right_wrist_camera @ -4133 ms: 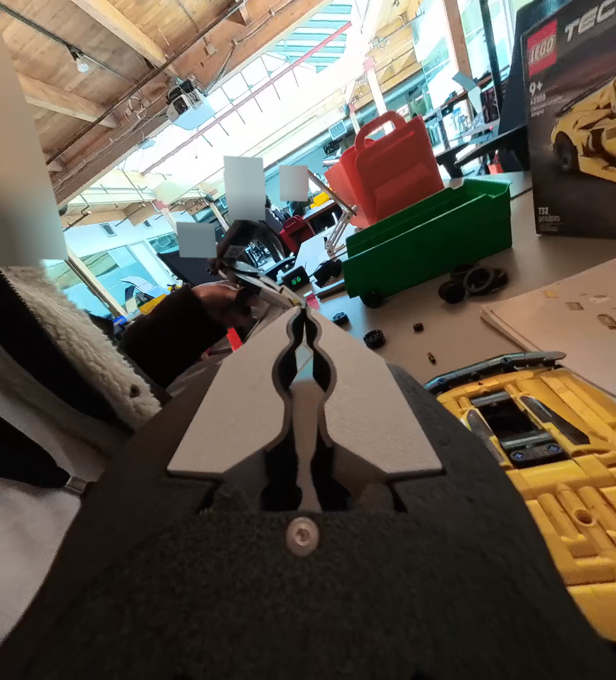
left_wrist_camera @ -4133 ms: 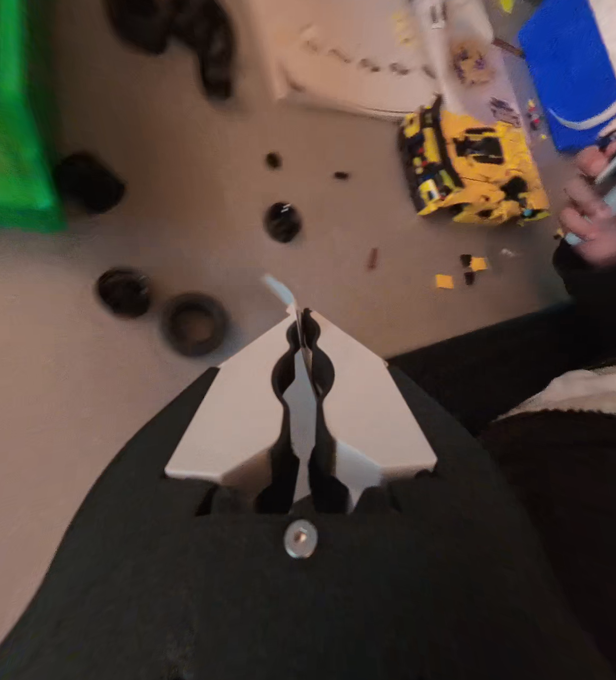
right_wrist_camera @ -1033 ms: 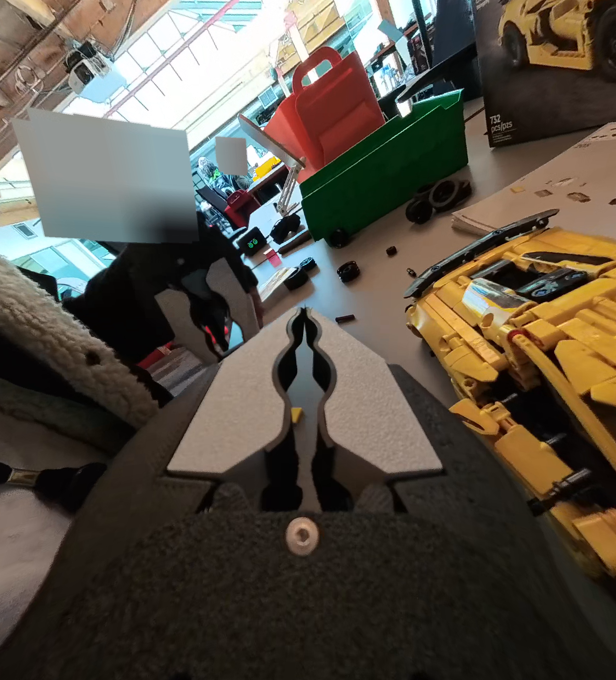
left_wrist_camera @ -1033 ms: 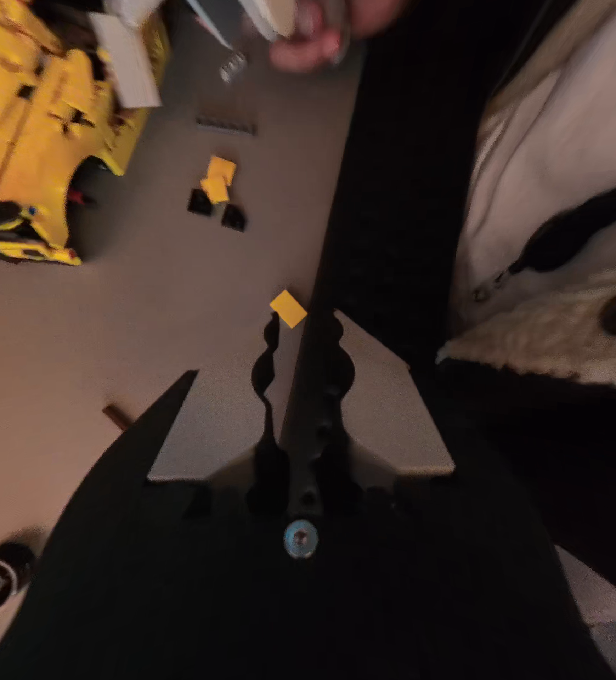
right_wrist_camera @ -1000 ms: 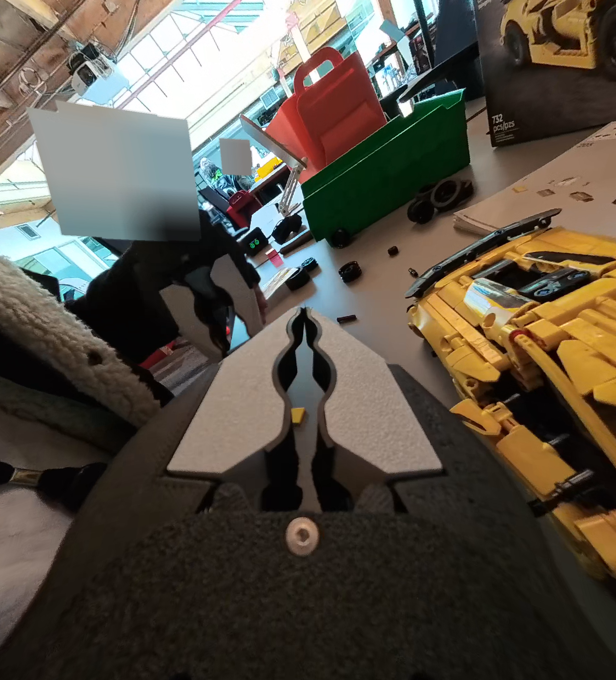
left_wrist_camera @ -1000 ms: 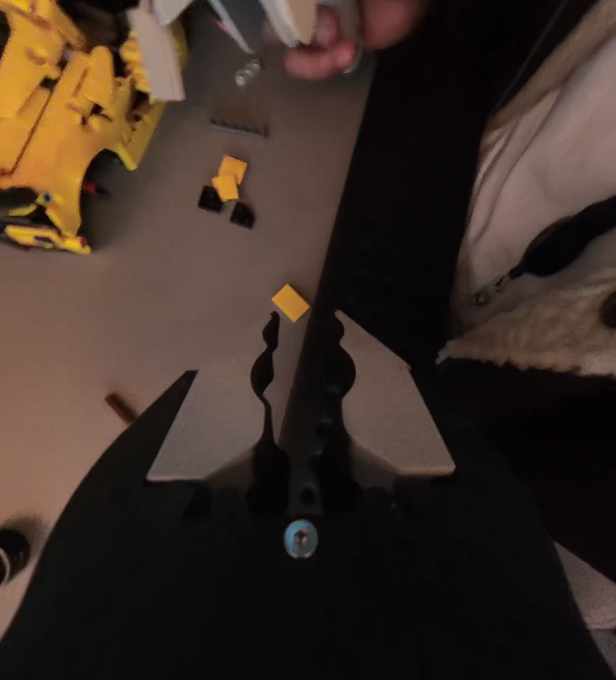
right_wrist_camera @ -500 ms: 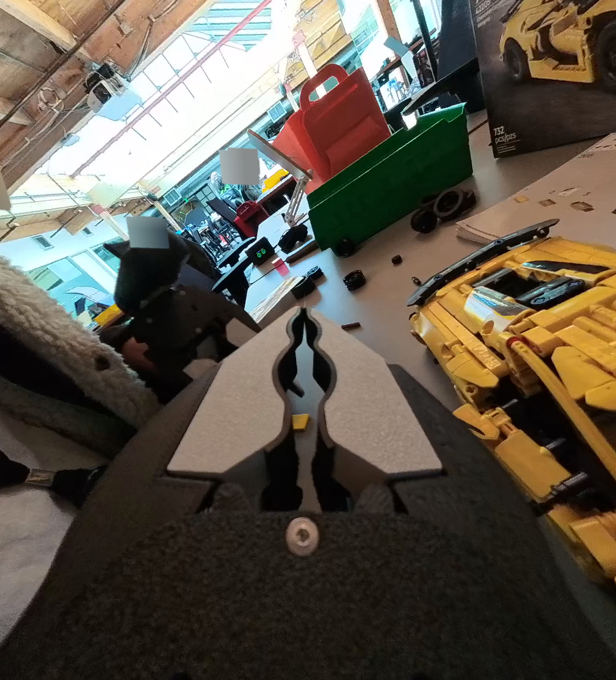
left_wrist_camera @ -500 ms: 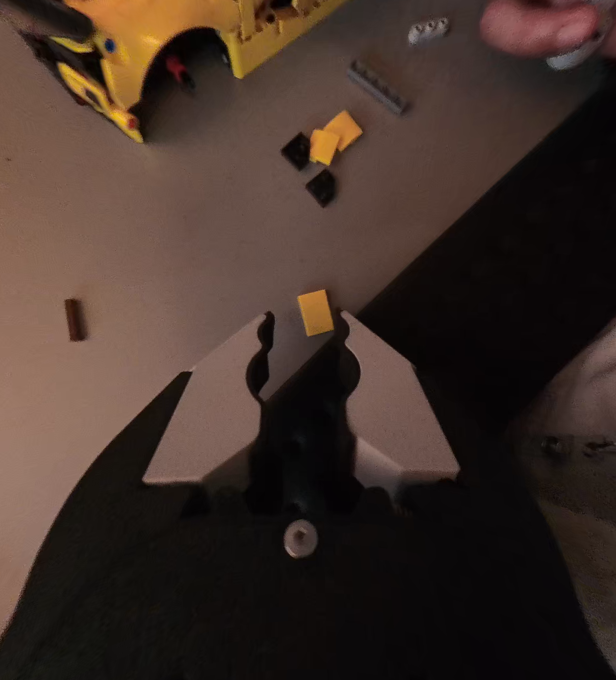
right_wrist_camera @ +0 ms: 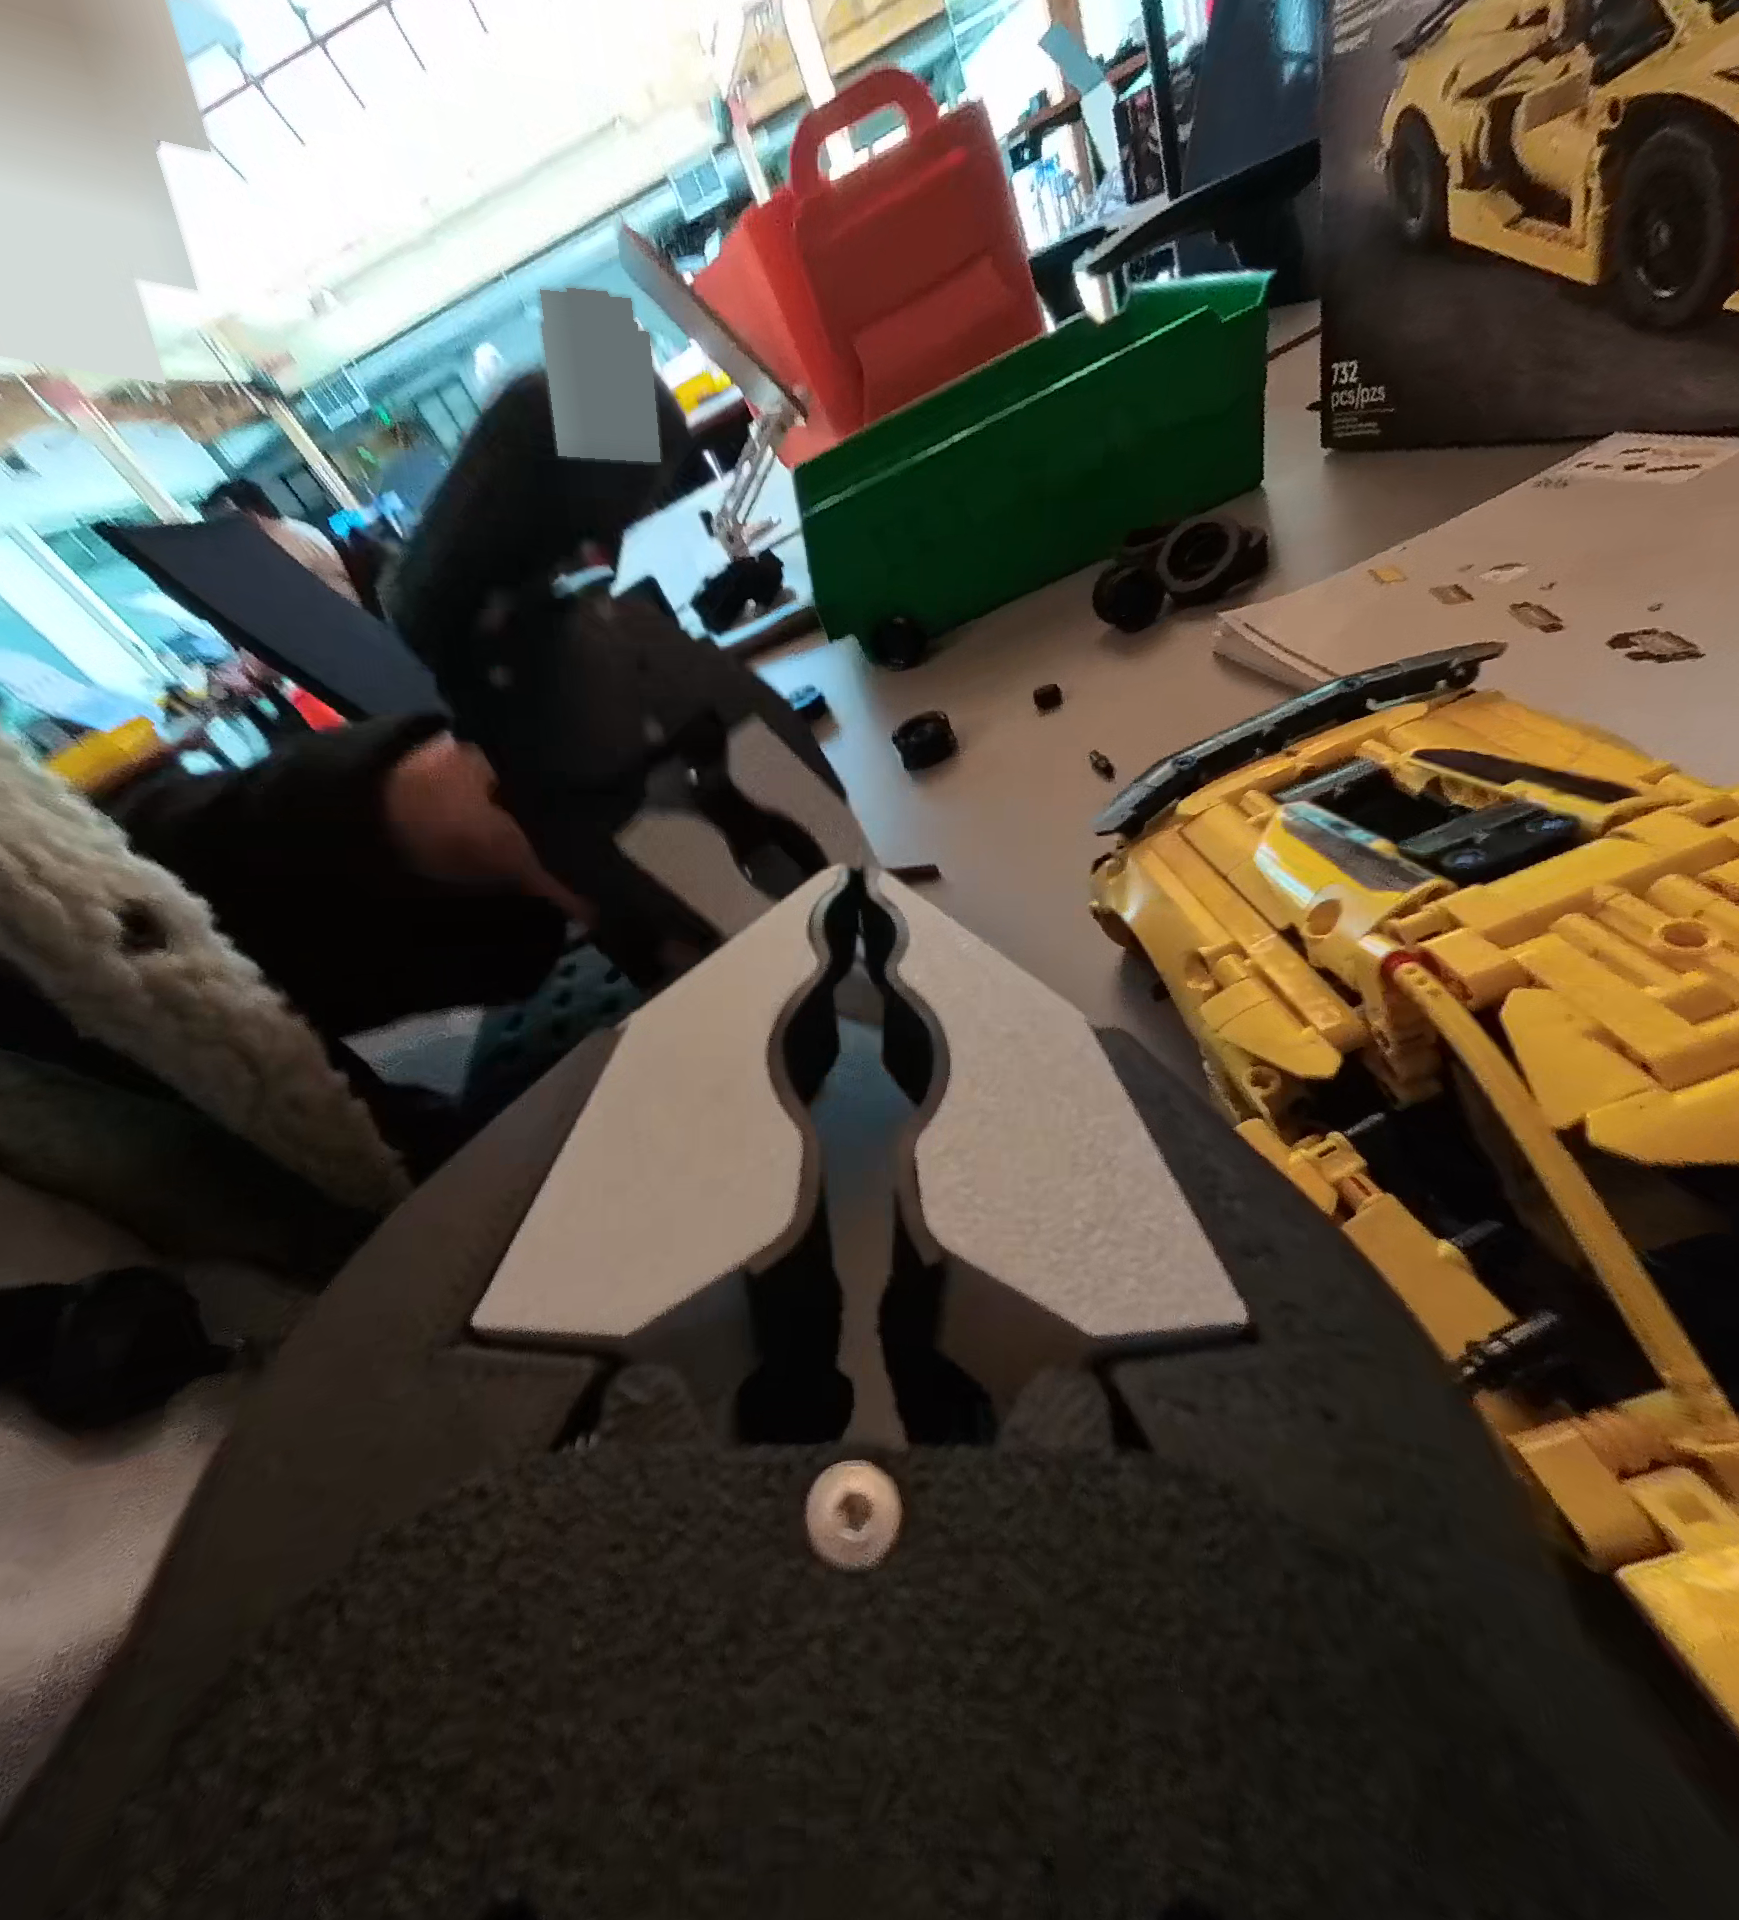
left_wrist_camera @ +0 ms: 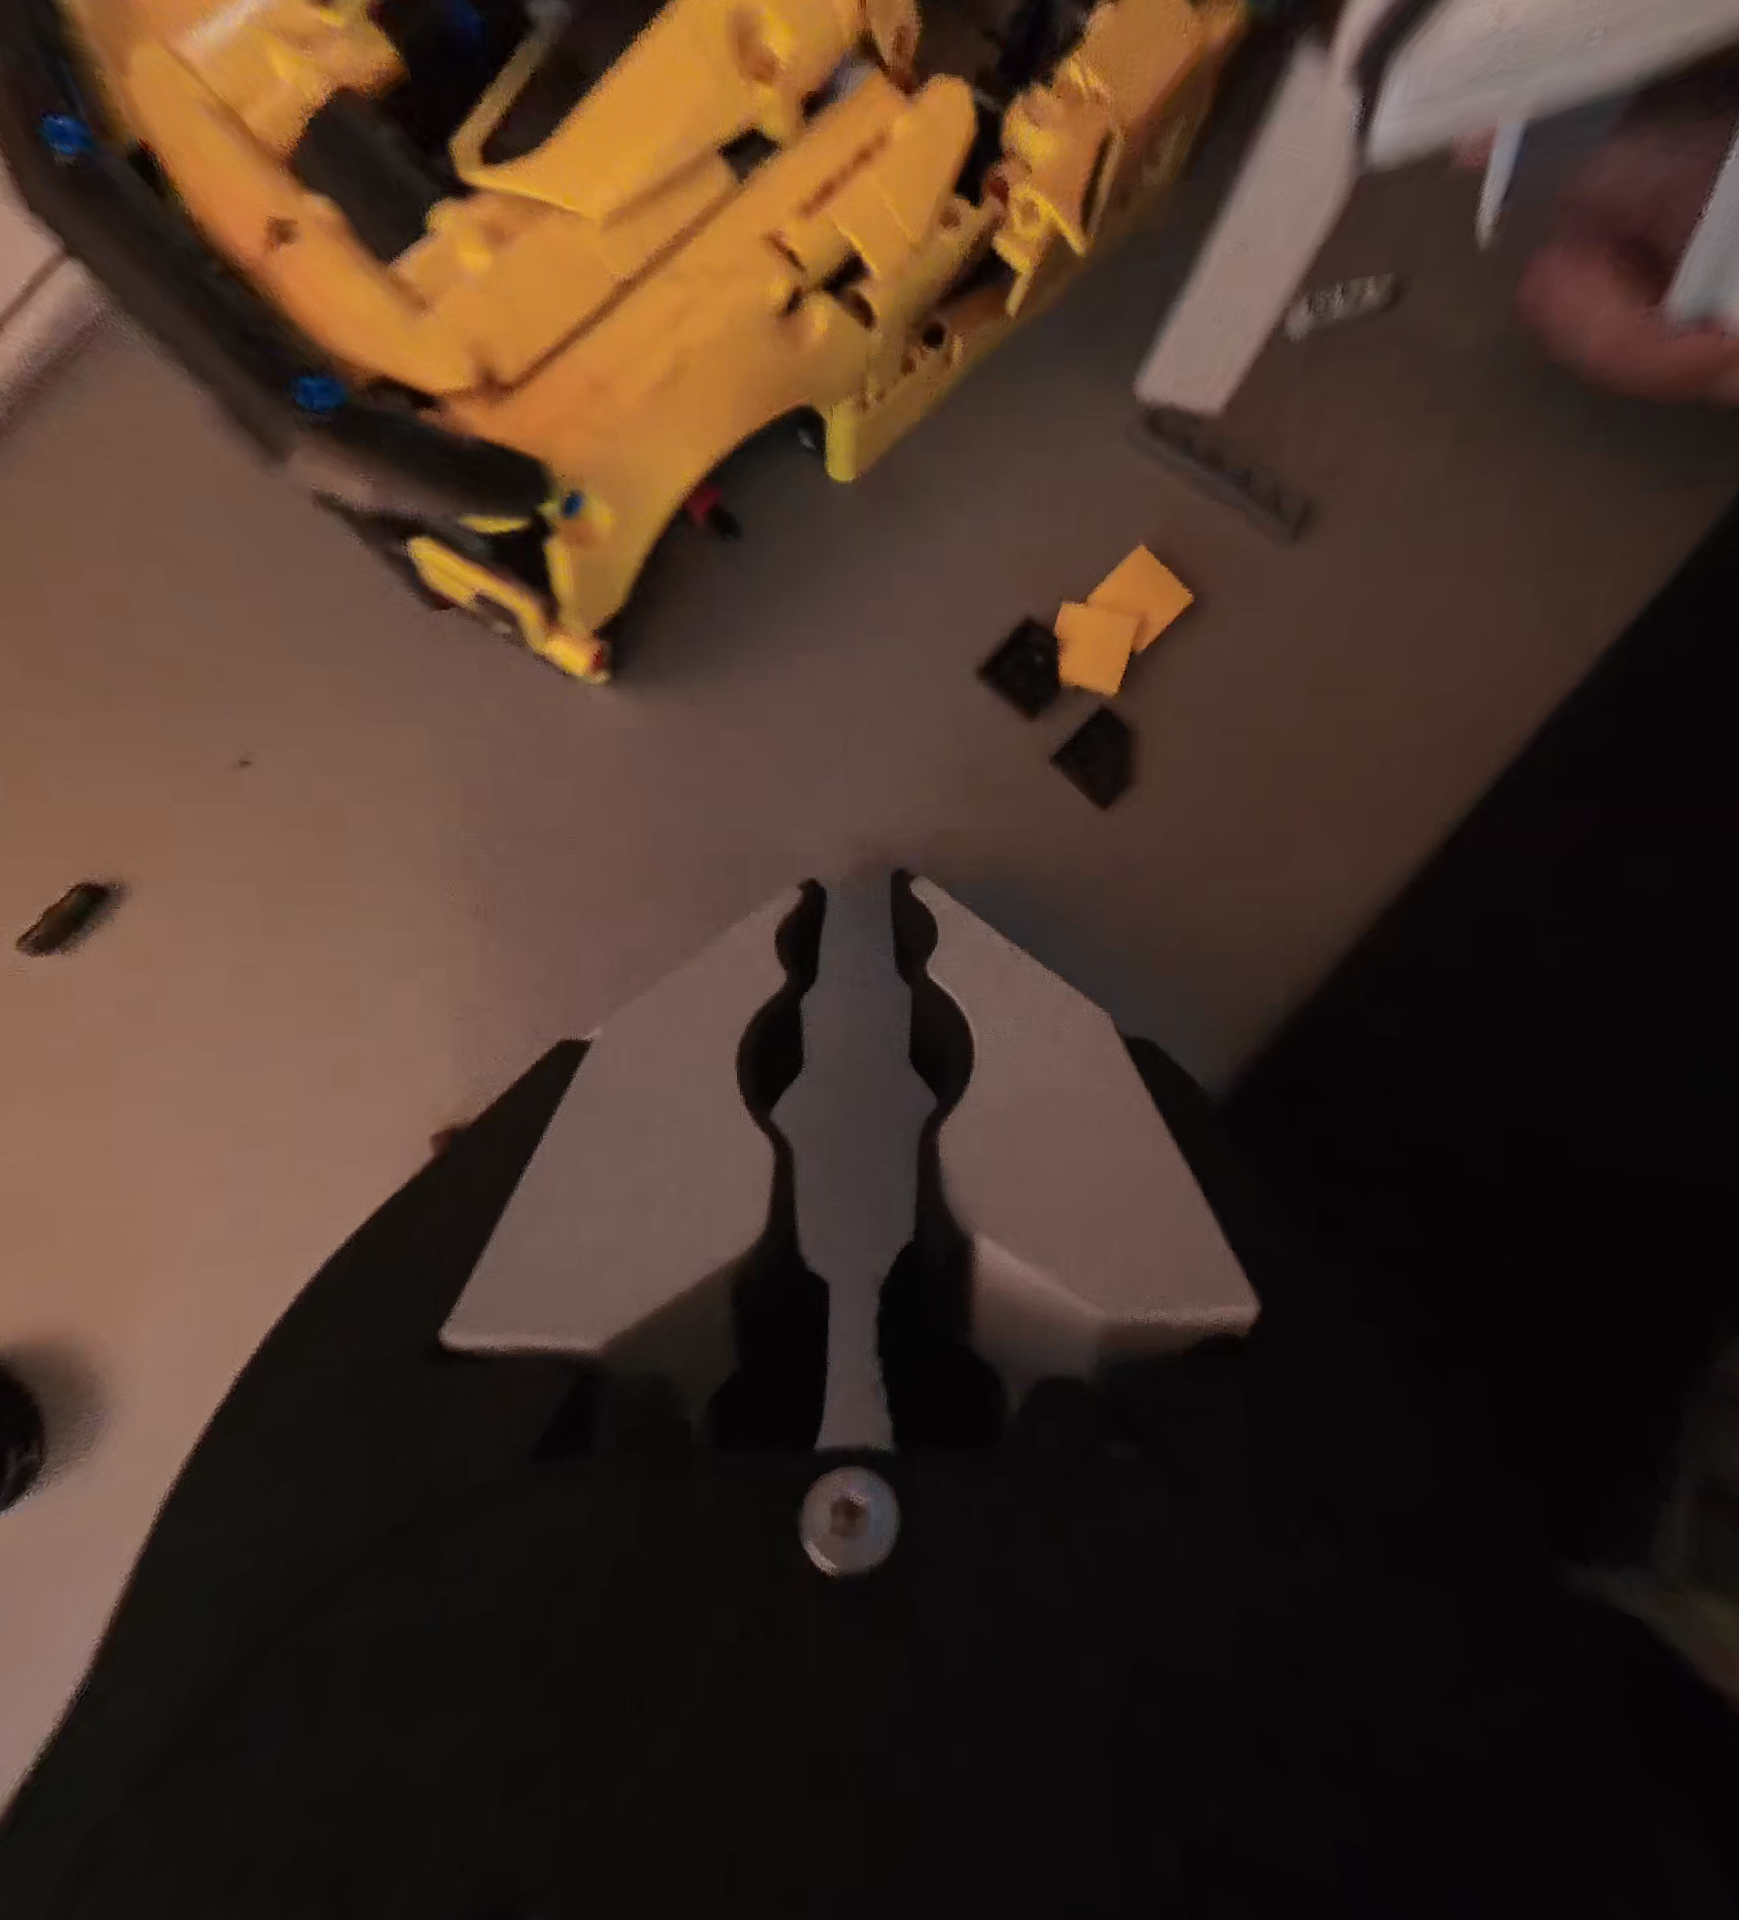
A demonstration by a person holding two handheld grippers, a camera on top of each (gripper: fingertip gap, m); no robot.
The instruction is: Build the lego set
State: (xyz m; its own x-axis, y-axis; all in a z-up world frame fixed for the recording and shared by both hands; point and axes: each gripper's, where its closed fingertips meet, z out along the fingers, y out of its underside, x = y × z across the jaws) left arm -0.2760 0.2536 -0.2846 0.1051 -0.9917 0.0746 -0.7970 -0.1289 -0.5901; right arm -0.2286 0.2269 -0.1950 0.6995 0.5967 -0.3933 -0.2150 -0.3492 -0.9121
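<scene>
Tiles, yellow tiles (left_wrist_camera: 1119, 623), lie at one o'clock from the left gripper (left_wrist_camera: 852, 883), narrowly parted, seemingly empty through blur; right gripper (right_wrist_camera: 857, 878) nearly closed, empty.

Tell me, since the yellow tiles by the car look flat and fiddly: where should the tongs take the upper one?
Probably the yellow tile that leans on its neighbour and a black piece. Pinch its two opposite side edges, coming down from above with the left tongs, which sit nearest. It lies too flat for a side approach, though blur hides its exact tilt.
</scene>
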